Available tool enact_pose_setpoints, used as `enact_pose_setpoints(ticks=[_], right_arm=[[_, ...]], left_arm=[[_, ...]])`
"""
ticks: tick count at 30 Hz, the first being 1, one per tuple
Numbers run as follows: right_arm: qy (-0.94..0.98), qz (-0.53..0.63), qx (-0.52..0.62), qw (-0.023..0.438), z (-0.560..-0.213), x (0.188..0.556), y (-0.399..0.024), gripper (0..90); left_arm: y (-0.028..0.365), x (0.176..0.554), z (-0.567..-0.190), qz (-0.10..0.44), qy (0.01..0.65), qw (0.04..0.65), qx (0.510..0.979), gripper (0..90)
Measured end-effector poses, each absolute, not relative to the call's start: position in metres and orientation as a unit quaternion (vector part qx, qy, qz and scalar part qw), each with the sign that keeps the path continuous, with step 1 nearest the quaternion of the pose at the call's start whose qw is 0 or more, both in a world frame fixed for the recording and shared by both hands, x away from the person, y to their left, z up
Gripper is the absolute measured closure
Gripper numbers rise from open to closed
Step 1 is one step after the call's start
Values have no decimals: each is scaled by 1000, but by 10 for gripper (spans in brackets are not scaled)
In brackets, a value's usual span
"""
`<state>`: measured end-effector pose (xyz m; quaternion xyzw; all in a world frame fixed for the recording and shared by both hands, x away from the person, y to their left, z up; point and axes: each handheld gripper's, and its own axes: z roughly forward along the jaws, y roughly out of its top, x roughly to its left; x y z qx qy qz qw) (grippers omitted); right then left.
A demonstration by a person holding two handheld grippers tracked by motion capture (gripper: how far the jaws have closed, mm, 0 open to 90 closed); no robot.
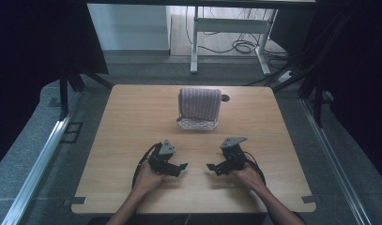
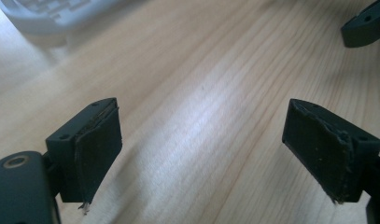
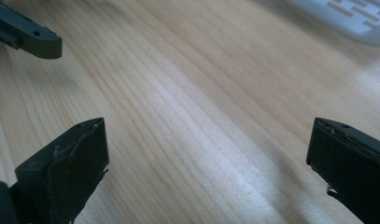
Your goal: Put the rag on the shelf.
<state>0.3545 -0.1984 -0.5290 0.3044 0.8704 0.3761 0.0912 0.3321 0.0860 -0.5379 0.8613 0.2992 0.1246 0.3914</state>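
Both grippers' jaws wide apart, empty

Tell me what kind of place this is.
Probably a lab or recording booth set up for manipulation trials, not a home. A bare wooden table stands between dark curtains, with metal floor rails alongside, loose cables on the floor beyond, and a towel draped over a white basket.

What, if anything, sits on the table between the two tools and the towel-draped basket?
Nothing visible. Bare wood separates the left tool and right tool from the white basket under the striped towel.
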Motion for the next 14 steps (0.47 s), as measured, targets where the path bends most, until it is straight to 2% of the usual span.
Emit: enact_pose_setpoints(ticks=[4,7,9,14], right_arm=[[875,367,302,90,-539,354,-199,0],[875,365,301,105,-544,355,-201,0],[879,355,295,120,-545,354,-199,0],[879,355,296,120,-545,353,-199,0]], left_arm=[[77,329,-543,143,290,350,879,115],[77,330,-543,137,296,351,878,113],[80,335,-544,113,318,350,874,112],[80,336,-544,119,330,349,869,110]])
